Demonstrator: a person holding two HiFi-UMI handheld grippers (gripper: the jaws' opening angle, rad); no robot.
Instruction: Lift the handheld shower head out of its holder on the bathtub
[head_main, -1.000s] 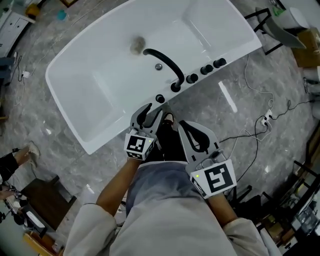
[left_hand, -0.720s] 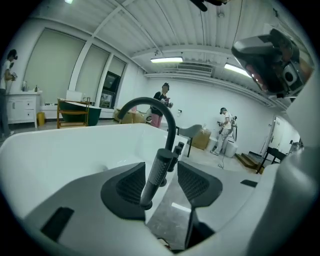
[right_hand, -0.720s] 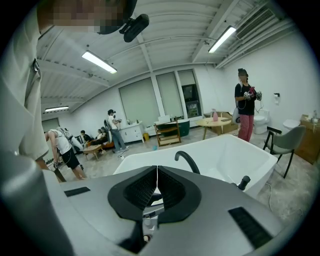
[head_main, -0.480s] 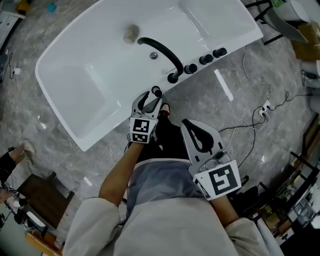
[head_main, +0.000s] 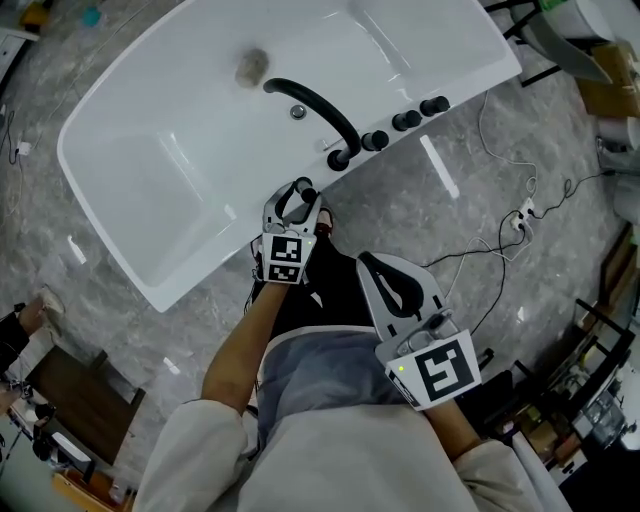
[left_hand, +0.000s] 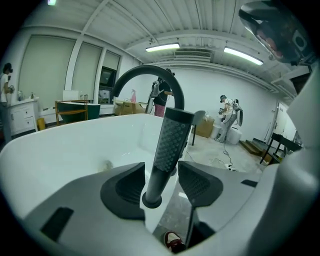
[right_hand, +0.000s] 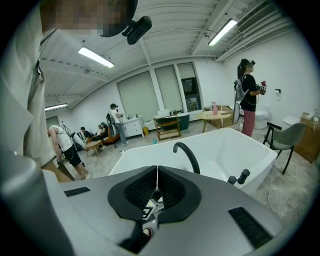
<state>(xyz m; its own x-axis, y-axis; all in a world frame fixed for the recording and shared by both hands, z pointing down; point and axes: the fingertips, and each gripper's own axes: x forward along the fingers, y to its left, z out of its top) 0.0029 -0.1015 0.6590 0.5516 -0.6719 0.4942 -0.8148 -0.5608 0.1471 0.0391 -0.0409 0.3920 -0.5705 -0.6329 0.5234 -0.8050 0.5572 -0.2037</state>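
Note:
The handheld shower head (head_main: 308, 186) stands upright in its holder on the near rim of the white bathtub (head_main: 150, 180). Its black dimpled handle (left_hand: 171, 140) rises between the pads of my left gripper (left_hand: 162, 174), with a gap on each side. That left gripper (head_main: 298, 192) is open, and its jaws have just been opening around the handle. My right gripper (head_main: 372, 260) hangs back over the person's lap. It is shut and empty, its pads meeting in a thin line in the right gripper view (right_hand: 156, 171).
A black arched faucet (head_main: 318, 108) and a row of black knobs (head_main: 405, 120) stand on the rim right of the holder. Cables and a power strip (head_main: 520, 222) lie on the marble floor. A shoe (left_hand: 172, 241) sits below the left gripper. Several people stand in the room.
My left gripper has dropped and moved forward to the tub rim, its jaws spread wider, now on either side of the shower handle. The right gripper has sunk slightly.

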